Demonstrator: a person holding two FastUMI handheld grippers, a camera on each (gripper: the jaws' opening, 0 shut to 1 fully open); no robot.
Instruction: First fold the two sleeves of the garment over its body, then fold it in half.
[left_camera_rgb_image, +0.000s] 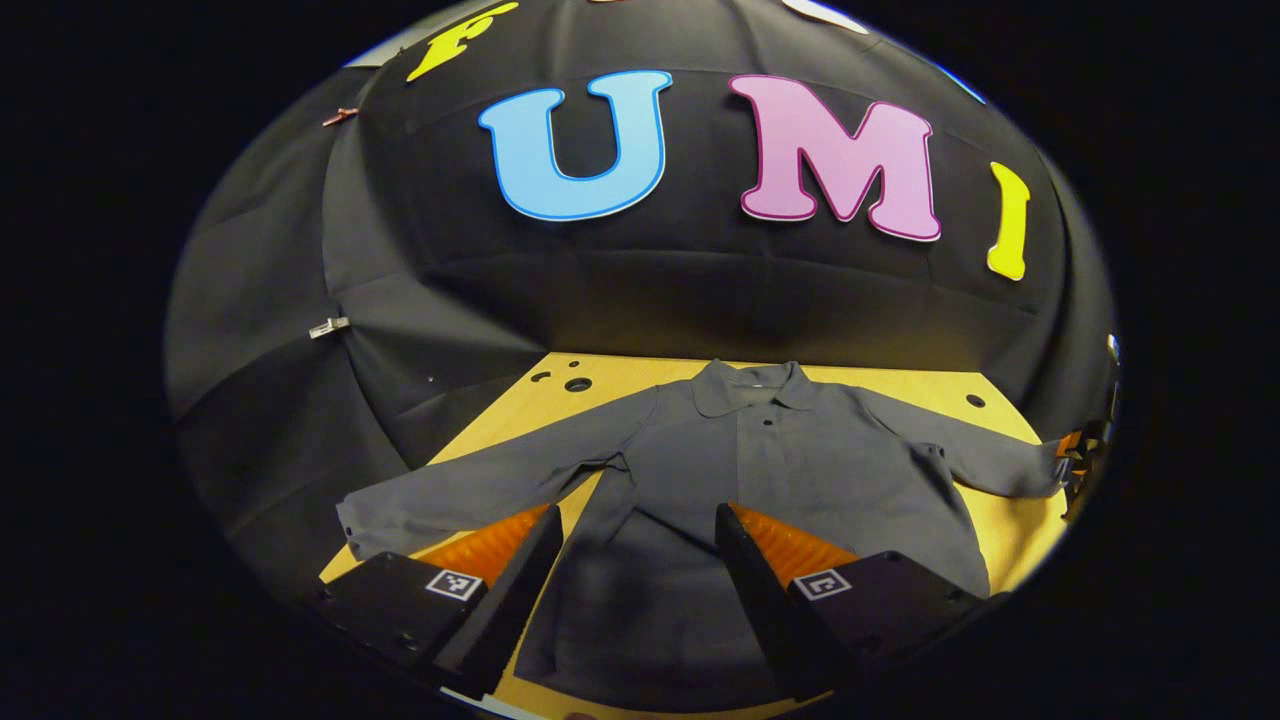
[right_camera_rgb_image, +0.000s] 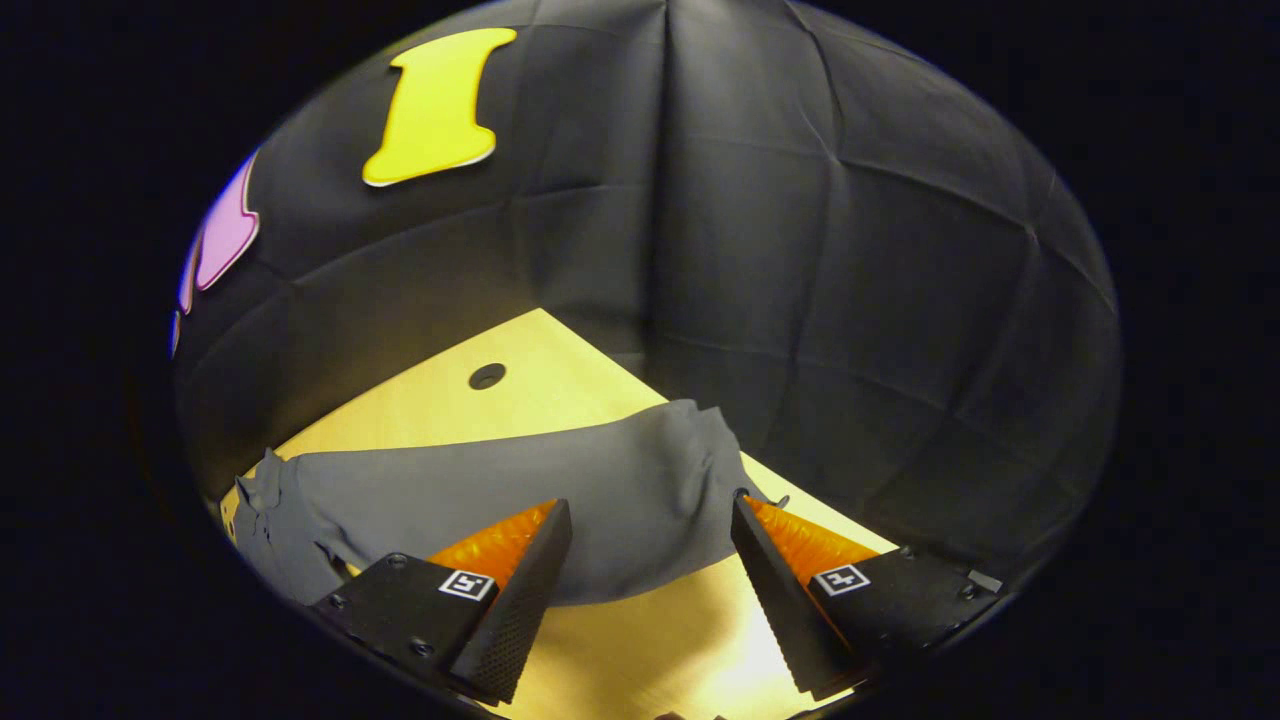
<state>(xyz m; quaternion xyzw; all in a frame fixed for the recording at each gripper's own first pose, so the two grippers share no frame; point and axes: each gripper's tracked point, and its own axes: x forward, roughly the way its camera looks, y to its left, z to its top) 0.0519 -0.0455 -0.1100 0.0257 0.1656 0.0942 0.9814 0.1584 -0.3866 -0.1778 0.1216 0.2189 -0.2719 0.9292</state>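
Shirt (left_camera_rgb_image: 790, 470) lies flat and face up on the desk (left_camera_rgb_image: 1010, 530), collar (left_camera_rgb_image: 752, 385) toward the booth wall, hem toward me, both sleeves spread out to the sides and not yet folded. In the left gripper view, my left gripper (left_camera_rgb_image: 635, 560) hangs above the lower part of the shirt's body with its fingers (left_camera_rgb_image: 520, 580) wide apart, gripping nothing; the cloth shows between them. The shirt's left sleeve (left_camera_rgb_image: 450, 500) runs out over the desk edge past my left finger, and the other sleeve (left_camera_rgb_image: 990, 455) stretches toward the far right, where a bit of the other gripper shows at the cuff. In the right gripper view, my right gripper (right_camera_rgb_image: 650, 570) sits just in front of that right sleeve (right_camera_rgb_image: 520, 500), which lies across the desk (right_camera_rgb_image: 430, 400) from the crumpled shoulder on the left to the cuff (right_camera_rgb_image: 715, 450) near the desk's edge. These fingers (right_camera_rgb_image: 775, 580) are also spread open, one to either side of the sleeve's end, with bare desk between them lower down; whether the tips touch the cloth I cannot tell. A round hole (right_camera_rgb_image: 487, 376) shows in the desk behind the sleeve.
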